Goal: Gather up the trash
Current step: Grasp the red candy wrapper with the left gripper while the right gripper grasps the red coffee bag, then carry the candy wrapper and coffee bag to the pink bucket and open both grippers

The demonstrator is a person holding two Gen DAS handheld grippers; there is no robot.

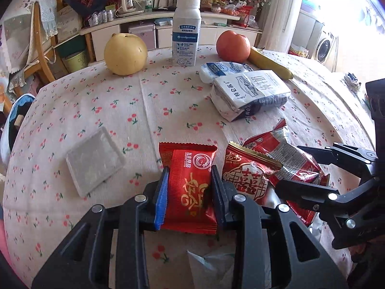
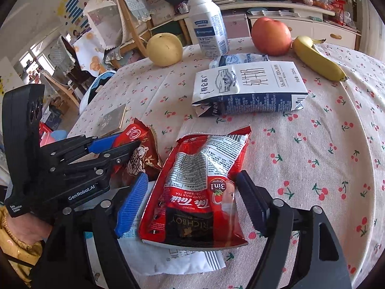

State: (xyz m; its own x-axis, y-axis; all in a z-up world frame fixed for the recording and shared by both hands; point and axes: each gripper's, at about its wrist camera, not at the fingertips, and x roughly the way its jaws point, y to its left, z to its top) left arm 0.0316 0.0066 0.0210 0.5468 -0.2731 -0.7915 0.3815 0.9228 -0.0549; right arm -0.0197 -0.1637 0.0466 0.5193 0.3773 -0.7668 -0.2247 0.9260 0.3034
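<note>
Right wrist view: right claw (image 2: 191, 203) wide, straddling milk-tea packet (image 2: 199, 183), long axis along fingers. Left claw (image 1: 189, 192) grips red snack wrapper (image 1: 189, 187).

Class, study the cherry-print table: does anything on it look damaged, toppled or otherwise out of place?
Yes. The milk carton lies on its side, crumpled and flattened at one end, while the white bottle behind it stands upright. Torn-open red wrappers litter the near edge beside whole fruit.

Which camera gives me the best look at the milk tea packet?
Right wrist. The milk tea packet lies full-length between the open right gripper, label readable. The left wrist view shows it only at the edge, crumpled and partly hidden.
</note>
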